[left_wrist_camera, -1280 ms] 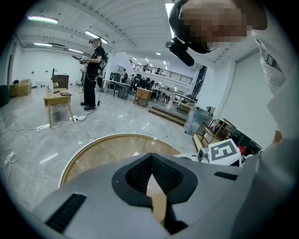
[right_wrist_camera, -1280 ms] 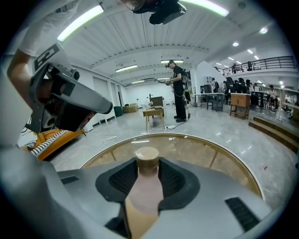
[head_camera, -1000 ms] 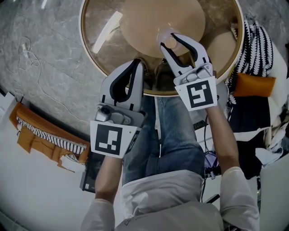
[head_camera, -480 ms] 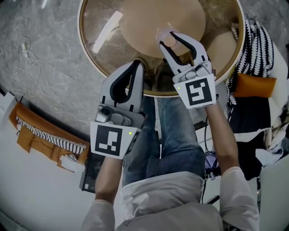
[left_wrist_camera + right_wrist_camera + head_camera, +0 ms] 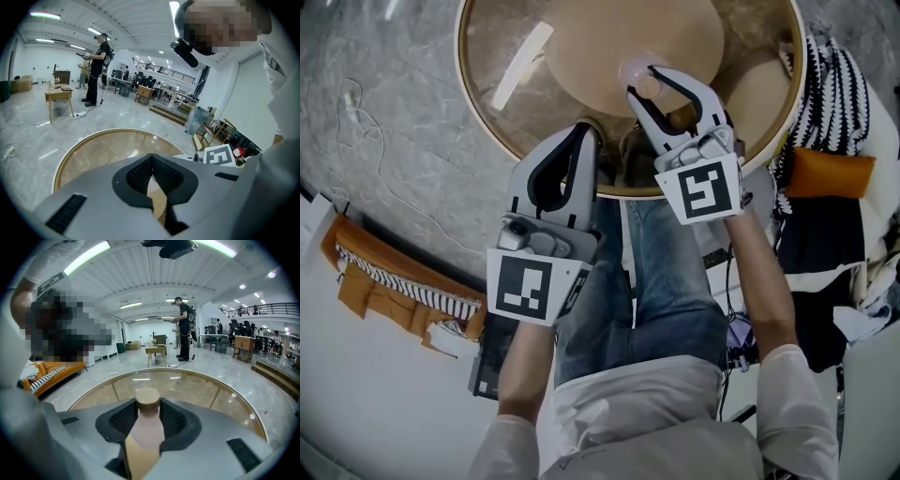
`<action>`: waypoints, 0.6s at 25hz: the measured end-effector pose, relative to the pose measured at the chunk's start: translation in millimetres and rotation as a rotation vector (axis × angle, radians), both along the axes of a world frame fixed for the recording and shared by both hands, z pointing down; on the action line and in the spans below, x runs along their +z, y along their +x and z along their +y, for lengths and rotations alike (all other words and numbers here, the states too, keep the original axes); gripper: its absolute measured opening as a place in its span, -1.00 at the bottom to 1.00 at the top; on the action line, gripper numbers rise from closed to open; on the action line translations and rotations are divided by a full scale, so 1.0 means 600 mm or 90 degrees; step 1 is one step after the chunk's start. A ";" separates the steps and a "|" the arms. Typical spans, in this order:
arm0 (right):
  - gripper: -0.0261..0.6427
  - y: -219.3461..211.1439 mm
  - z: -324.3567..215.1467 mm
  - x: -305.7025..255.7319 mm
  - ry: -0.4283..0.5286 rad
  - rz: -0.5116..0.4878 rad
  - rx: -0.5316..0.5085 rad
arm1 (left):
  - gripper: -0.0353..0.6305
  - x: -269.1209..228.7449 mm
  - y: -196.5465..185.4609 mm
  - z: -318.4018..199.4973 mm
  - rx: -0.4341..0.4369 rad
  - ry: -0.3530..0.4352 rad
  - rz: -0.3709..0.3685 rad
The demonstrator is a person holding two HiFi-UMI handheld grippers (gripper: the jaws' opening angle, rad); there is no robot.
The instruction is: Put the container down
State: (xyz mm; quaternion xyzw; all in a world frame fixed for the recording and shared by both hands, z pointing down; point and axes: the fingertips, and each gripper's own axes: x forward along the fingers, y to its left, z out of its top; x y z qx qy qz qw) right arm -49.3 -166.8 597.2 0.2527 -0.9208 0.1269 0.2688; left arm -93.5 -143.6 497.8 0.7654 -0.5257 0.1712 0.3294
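Head view: the right tongs (image 5: pixel 649 86) have crept slightly further over the bench (image 5: pixel 506 56) than a second ago, carrying the container (image 5: pixel 636 73). The left tongs (image 5: pixel 584 133) are unmoved at the rim.

Left gripper view: the tongs (image 5: pixel 151 161) are together and empty.

Right gripper view: the tongs (image 5: pixel 147 414) are clamped on the container (image 5: pixel 146 432). I cannot tell whether it touches the glass, so the release likely remains.

a round glass table (image 5: pixel 502 37) with a gold rim, its tan base (image 5: pixel 609 47) showing through the glass.

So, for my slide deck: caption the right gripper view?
Right gripper clamps a tan-capped container over a round glass table.
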 end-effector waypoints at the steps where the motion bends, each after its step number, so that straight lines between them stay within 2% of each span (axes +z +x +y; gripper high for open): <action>1: -0.47 0.000 0.001 0.001 -0.002 0.005 -0.001 | -0.84 0.001 0.002 -0.001 0.002 -0.001 0.001; 15: -0.44 0.008 0.008 -0.012 -0.012 0.025 0.016 | -0.84 -0.024 0.007 0.006 0.017 0.006 0.005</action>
